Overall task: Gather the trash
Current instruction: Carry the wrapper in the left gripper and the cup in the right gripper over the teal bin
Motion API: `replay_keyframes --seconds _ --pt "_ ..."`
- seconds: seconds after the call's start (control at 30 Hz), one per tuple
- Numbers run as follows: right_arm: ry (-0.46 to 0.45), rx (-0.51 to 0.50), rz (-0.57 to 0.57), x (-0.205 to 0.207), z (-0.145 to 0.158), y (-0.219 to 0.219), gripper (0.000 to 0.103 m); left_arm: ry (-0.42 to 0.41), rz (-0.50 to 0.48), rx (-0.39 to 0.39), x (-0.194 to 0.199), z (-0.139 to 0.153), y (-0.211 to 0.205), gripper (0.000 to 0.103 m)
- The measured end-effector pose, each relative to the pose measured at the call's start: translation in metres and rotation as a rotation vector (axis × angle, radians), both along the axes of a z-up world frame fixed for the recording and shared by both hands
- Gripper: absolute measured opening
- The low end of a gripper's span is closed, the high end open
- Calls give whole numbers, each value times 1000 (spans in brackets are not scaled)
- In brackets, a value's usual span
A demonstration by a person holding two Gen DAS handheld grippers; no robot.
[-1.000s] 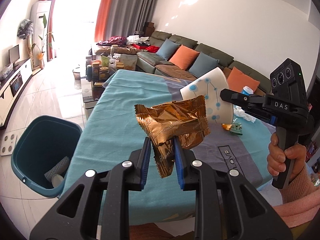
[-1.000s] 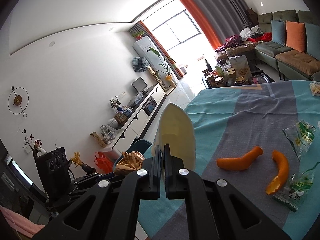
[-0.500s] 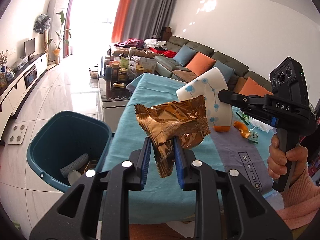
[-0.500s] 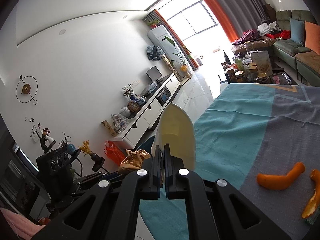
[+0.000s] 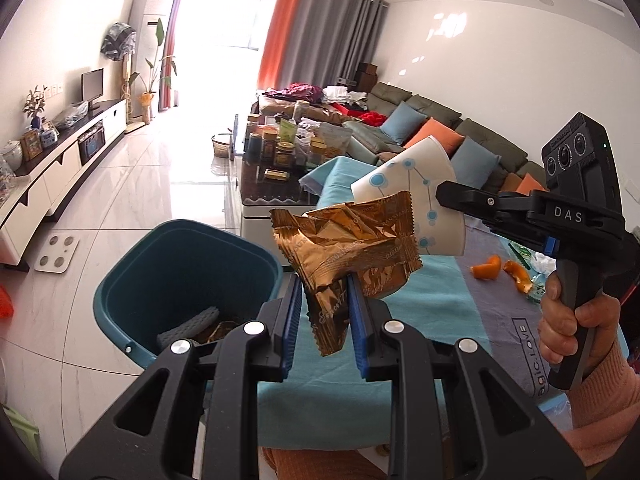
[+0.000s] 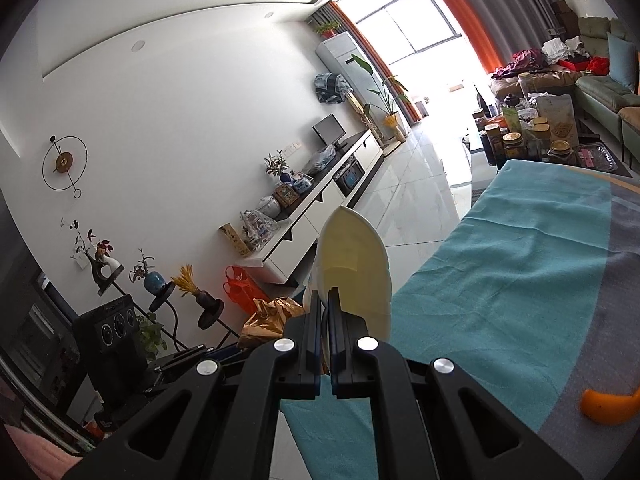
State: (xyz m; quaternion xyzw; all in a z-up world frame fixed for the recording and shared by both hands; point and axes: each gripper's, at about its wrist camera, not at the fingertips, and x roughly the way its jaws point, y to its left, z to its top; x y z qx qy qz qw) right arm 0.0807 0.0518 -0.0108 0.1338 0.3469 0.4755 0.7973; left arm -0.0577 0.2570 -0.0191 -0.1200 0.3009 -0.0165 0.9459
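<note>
My left gripper [image 5: 323,292] is shut on a crumpled gold snack wrapper [image 5: 344,252] and holds it in the air over the table's left edge. A teal trash bin [image 5: 180,280] stands on the floor just to its left, with rubbish inside. My right gripper [image 6: 325,300] is shut on the rim of a flattened white paper cup [image 6: 352,264] with blue dots; the cup also shows in the left wrist view [image 5: 416,204], just right of and behind the wrapper. The wrapper shows in the right wrist view [image 6: 268,320] too.
The table [image 5: 424,320] has a teal and grey cloth. Orange peels [image 5: 486,270] and a green-printed wrapper [image 5: 524,256] lie at its right. A peel shows in the right wrist view [image 6: 610,406]. A glass coffee table [image 5: 280,176] with jars stands beyond, and a sofa [image 5: 440,136] behind it.
Both grippers have swung left with their loads. The bin has come nearer and now sits right beside the gold wrapper. The peels have slid to the right of both views.
</note>
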Motion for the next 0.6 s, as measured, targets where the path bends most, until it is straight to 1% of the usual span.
replay_keyframes --seconds 0.37,0.6 --pt "6 -24 56 10 -2 44 2 8 91 4 -8 -3 36 23" --pt "23 -59 74 19 -11 72 2 35 145 -21 -11 -12 66 23"
